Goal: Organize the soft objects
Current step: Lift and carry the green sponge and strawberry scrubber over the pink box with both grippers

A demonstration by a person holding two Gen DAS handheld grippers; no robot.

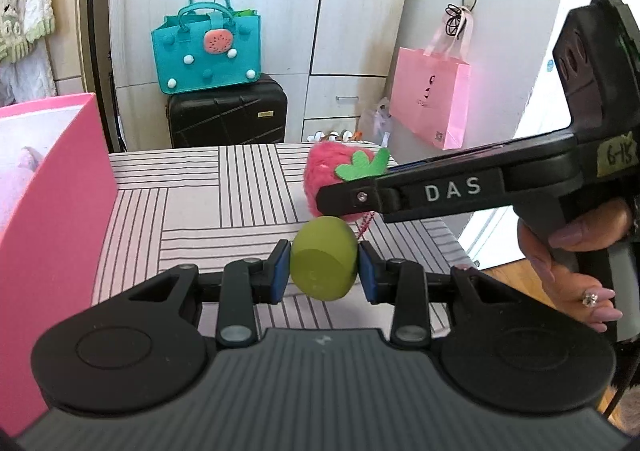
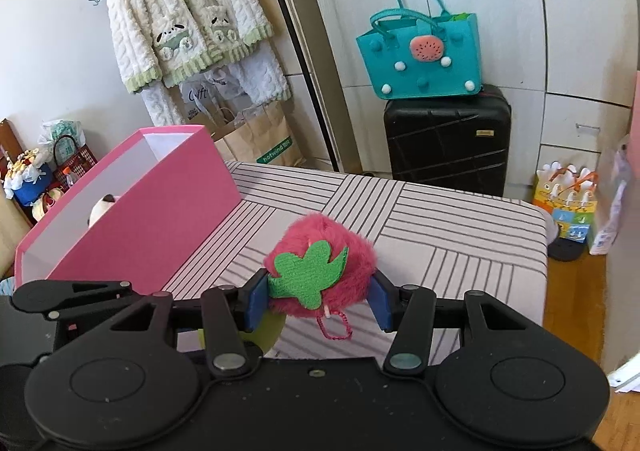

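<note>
Right wrist view: the pink box point(image 2: 132, 207) sits left of both toys, nearer the left gripper point(image 1: 324, 271). Its fingers pinch the green ball point(image 1: 323, 263). The right gripper point(image 2: 320, 301) fingers pinch the fuzzy strawberry point(image 2: 320, 259).

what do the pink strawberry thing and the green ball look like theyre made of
The strawberry looks like shaggy plush: its pink surface is long fuzzy fibres, and its green leaf seems flat felt. The green ball in the left tool looks smooth and matte with one flat face, probably foam, though the look leaves that open.
</note>
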